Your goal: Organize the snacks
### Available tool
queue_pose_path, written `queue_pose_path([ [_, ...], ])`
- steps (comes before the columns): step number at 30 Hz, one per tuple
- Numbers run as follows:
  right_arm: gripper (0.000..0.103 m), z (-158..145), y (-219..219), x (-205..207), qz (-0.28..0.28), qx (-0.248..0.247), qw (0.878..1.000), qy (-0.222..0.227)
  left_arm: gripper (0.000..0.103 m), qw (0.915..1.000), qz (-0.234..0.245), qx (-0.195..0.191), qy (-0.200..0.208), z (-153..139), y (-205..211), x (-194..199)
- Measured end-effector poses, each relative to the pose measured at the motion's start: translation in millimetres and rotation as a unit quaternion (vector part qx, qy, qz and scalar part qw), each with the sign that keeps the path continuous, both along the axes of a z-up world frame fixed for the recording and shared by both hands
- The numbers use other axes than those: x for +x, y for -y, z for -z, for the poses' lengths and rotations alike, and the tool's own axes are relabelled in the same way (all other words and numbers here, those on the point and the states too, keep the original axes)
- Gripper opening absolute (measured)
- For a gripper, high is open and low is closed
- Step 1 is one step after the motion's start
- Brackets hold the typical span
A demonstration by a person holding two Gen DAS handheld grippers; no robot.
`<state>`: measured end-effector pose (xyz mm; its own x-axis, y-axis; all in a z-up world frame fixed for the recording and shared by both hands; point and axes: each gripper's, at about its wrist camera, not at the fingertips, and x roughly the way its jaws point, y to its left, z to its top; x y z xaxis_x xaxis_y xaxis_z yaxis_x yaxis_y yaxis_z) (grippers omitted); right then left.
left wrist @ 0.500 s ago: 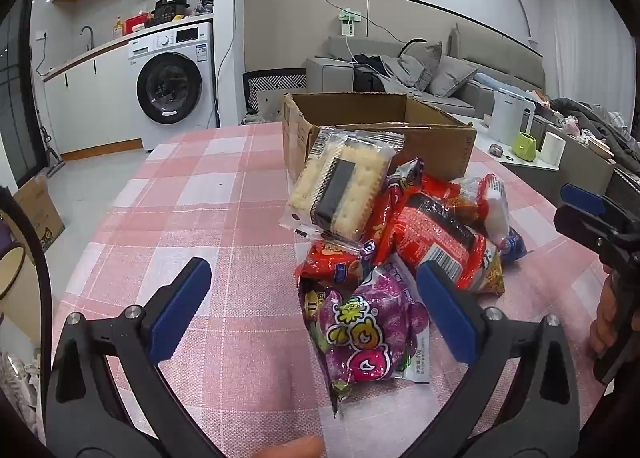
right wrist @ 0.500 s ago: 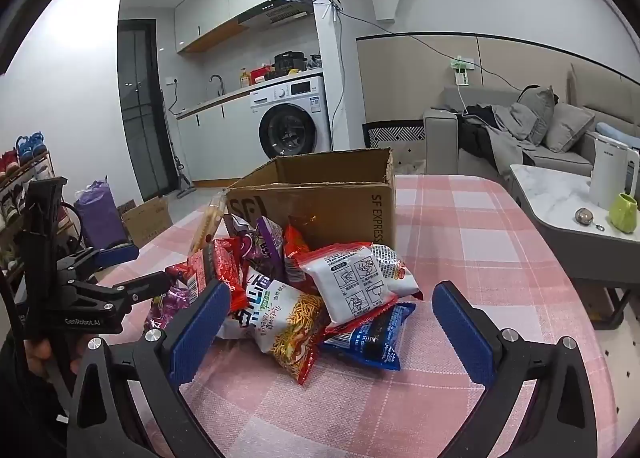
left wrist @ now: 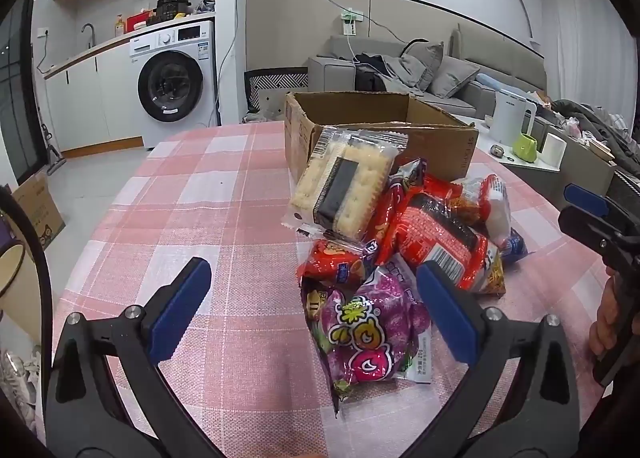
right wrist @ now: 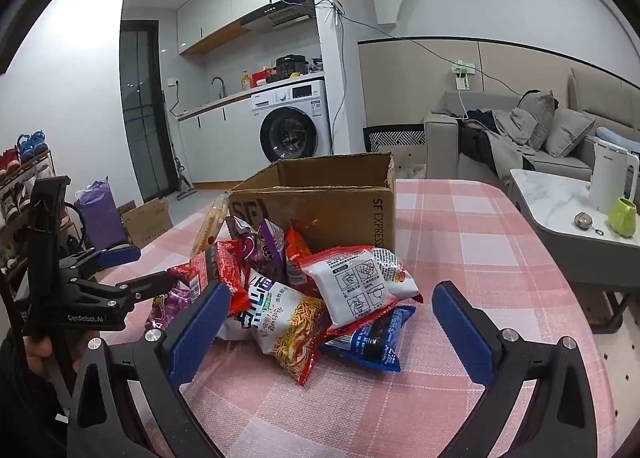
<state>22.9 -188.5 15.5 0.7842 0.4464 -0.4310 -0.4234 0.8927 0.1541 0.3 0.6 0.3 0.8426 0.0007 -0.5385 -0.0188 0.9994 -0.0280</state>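
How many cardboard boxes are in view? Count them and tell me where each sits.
2. An open box stands on the table, right behind the snacks. A second box sits on the floor, left of the table. Others may be hidden.

A box point(right wrist: 320, 210) stands on the tabletop point(right wrist: 480, 250), toward its far edge, open side up. A heap of snack packs lies on the tabletop against the box's near wall. A cracker pack point(left wrist: 344, 186) leans on the box at the heap's left end. Before it lies a candy bag point(left wrist: 372, 338), nearest the near edge. At the right end a noodle pack point(right wrist: 352, 286) lies on a flat pack point(right wrist: 372, 338) and a crisps bag point(right wrist: 288, 322). The left claw point(left wrist: 314, 314) hovers over the tabletop at the heap's left, the right claw point(right wrist: 332, 334) at its right.
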Motion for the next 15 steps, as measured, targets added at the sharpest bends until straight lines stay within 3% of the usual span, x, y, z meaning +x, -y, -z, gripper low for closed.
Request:
queue_pose_path([
  [15,0.103,-0.9,-1.6,-3.8,0.004,-0.011,1.000,0.011,0.102,0.9999,0.007,0.000,0.009,-1.1,1.1,-3.7],
])
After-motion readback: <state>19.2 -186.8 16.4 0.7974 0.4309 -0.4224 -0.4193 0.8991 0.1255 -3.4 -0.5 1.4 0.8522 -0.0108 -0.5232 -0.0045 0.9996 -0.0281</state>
